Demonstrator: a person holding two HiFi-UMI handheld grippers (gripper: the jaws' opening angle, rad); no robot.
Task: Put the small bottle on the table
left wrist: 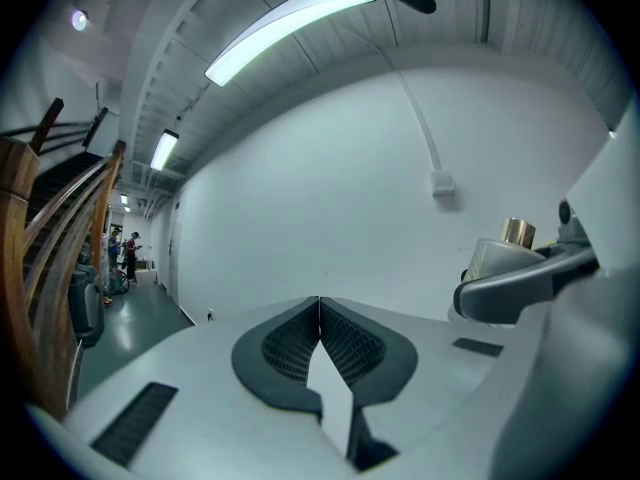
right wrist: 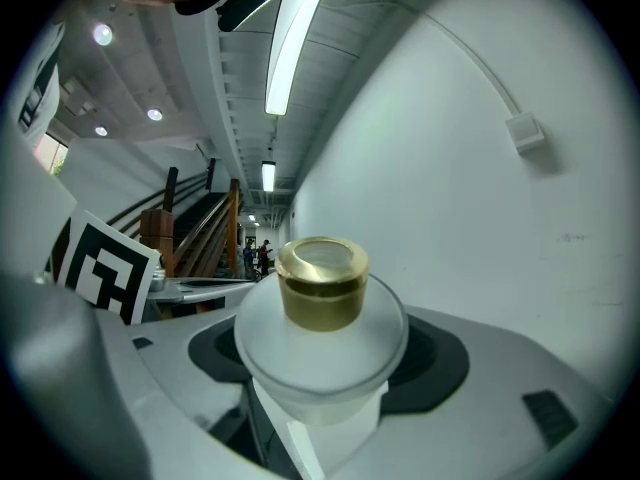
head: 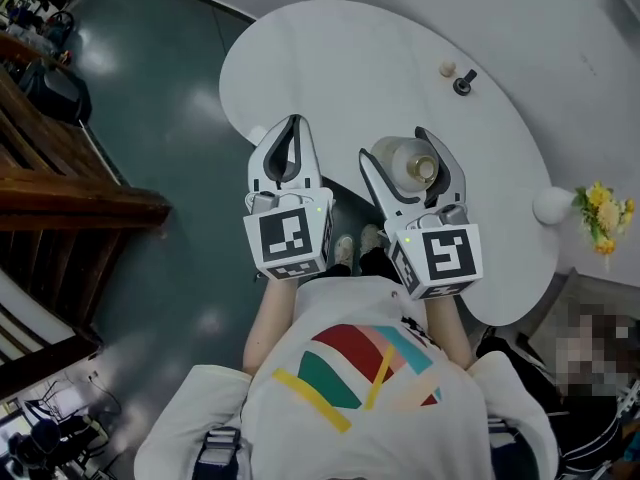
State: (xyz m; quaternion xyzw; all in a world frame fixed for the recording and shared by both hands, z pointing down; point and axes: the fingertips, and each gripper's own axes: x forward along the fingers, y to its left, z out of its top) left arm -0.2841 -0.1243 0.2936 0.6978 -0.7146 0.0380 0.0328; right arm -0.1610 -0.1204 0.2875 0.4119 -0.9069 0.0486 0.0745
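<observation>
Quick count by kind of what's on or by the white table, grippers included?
Grippers: 2, left gripper, right gripper
Small bottle: 1, in the right gripper
Small pieces: 2, beige piece, black piece
White round object: 1
Yellow flowers: 1 bunch
Total: 7

We look steeply down from the head onto the table (head: 330,48), with the left gripper (head: 293,120) and right gripper (head: 394,144) close, toward six o'clock. Each gripper camera faces the wall (left wrist: 340,188) along its jaws; the left one catches the right gripper at three o'clock.
</observation>
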